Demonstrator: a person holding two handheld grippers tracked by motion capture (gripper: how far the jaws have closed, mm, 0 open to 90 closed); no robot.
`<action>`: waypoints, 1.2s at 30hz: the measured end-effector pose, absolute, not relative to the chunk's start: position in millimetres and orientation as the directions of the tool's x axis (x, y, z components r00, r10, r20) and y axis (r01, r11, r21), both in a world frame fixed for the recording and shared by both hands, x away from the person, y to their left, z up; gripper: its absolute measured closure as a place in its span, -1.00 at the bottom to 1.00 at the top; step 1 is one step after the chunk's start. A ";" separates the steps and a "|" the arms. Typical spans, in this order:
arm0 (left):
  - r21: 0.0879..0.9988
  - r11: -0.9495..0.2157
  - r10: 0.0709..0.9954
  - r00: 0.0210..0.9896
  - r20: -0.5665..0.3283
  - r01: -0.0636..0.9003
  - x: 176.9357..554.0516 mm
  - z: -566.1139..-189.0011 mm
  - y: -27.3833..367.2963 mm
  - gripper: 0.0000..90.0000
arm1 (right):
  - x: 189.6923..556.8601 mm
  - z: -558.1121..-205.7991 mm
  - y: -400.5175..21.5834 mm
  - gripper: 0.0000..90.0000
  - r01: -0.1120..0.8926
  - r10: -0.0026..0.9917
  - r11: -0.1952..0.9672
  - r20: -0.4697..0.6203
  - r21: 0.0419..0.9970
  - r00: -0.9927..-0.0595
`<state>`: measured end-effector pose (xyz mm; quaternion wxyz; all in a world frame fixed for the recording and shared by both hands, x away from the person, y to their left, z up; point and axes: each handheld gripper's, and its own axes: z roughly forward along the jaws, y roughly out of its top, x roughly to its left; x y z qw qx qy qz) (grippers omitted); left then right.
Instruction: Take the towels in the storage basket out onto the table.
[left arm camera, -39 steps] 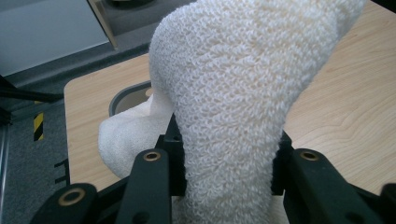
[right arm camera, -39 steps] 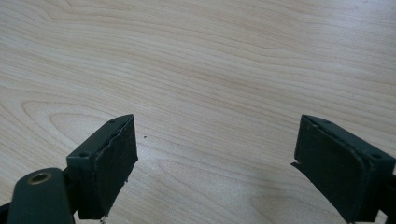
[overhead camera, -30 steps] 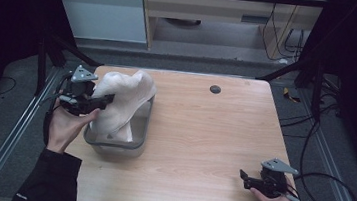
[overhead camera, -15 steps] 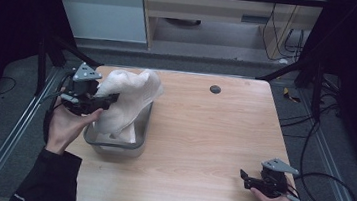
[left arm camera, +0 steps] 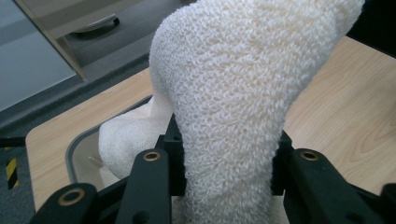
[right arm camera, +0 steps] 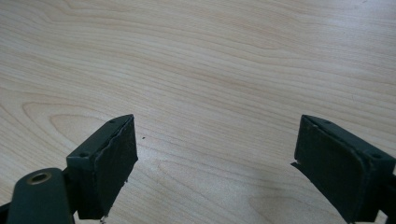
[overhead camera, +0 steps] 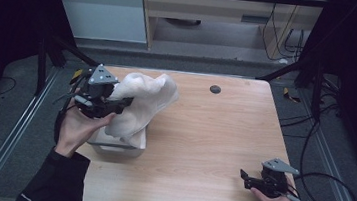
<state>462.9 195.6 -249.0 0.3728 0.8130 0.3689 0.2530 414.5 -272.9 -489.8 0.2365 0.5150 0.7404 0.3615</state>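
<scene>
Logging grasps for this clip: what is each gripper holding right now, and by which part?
The left gripper is shut on the white towel, pinching a bunched fold above the metal tray. The right gripper is open and holds nothing.

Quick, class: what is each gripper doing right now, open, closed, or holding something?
Left gripper: closed on the white towel, held up over the metal tray.
Right gripper: open, holding nothing, above the wooden table.

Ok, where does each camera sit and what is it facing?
High view: above the person's side, looking down on the table; both forearms, left claw, right claw.
Left gripper view: on the left claw, facing the towel it grips over the tray.
Right gripper view: on the open right claw, facing bare tabletop.
Shared: towel, tray, table.
</scene>
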 end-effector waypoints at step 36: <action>0.764 -0.526 0.664 0.741 0.096 0.373 473.0 -276.1 97.7 0.40 | 413.6 -487.5 -275.4 -0.71 0.581 0.933 0.200 0.028 0.789 -0.359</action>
